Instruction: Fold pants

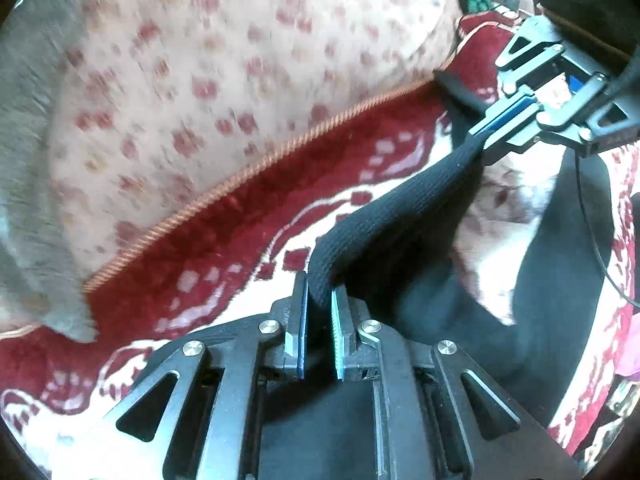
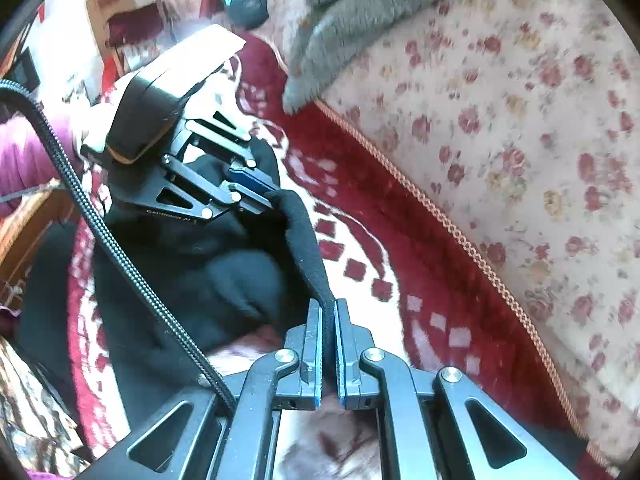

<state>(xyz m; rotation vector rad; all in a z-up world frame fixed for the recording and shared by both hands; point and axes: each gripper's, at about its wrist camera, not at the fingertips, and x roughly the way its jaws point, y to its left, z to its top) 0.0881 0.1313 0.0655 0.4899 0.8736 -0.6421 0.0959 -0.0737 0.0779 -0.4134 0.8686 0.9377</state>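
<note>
The black pants [image 1: 400,216] hang between both grippers above a red and white patterned blanket [image 1: 224,248]. My left gripper [image 1: 320,296] is shut on one end of the ribbed waistband. My right gripper [image 1: 480,136] is shut on the other end, up and to the right. In the right wrist view my right gripper [image 2: 328,308] clamps the waistband [image 2: 308,240], and my left gripper [image 2: 272,196] holds it farther off. The legs [image 2: 180,280] drop down to the left, partly hidden.
A floral cushion [image 1: 224,64] with an orange corded edge lies beyond the blanket. A grey fleece [image 2: 360,12] rests on it. A braided black cable [image 2: 120,256] crosses the right wrist view. Cluttered furniture [image 2: 36,216] stands at the left.
</note>
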